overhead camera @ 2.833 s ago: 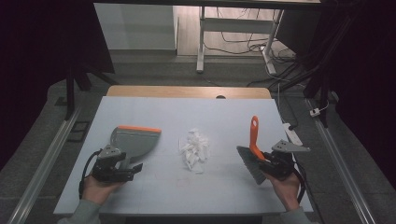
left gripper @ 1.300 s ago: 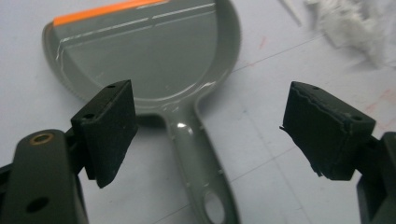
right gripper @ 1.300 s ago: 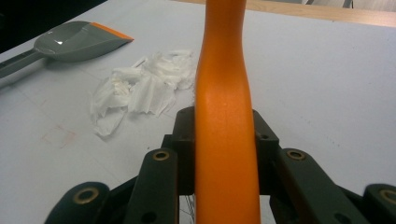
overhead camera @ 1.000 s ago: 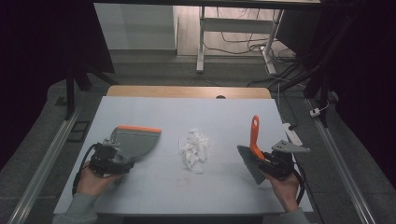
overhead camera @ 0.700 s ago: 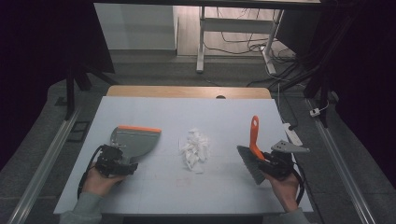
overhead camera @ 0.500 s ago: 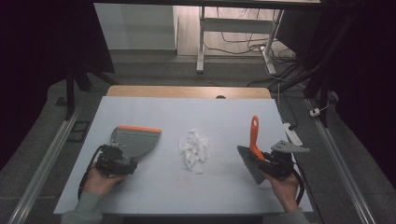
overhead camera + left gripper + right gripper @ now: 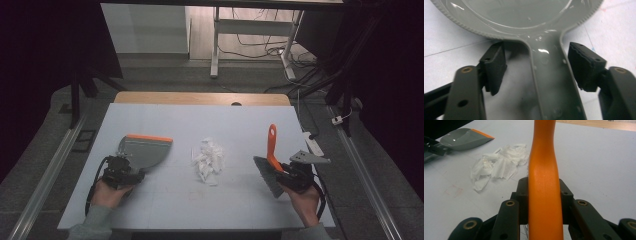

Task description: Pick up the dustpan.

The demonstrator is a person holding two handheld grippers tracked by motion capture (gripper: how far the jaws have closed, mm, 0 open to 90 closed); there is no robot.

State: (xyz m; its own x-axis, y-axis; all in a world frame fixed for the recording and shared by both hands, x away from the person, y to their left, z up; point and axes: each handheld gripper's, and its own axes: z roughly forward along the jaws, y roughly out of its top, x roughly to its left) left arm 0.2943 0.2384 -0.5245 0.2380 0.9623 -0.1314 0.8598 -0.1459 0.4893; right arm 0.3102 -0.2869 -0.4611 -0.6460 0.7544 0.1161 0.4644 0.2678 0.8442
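A grey dustpan (image 7: 145,151) with an orange lip lies flat on the left of the white table (image 7: 200,120). Its handle (image 7: 549,82) runs between the jaws of my left gripper (image 7: 131,172), (image 7: 536,52). The jaws have just been closing, and a gap still shows beside the left pad (image 7: 495,65). My right gripper (image 7: 287,175), (image 7: 544,187) is shut on the orange handle (image 7: 544,170) of a brush (image 7: 270,160). Its grey bristles point down and to the left. A pile of torn white paper (image 7: 207,157), (image 7: 499,165) lies mid-table between the dustpan and the brush.
A wooden strip (image 7: 200,98) borders the far side of the table. Metal rails (image 7: 60,160) run along the floor on both sides. A desk frame and cables (image 7: 250,40) stand beyond the table. A grey plate (image 7: 307,157) tops the right gripper.
The left hand has come in and settled lower at the dustpan's handle. The right hand and the brush have stayed put.
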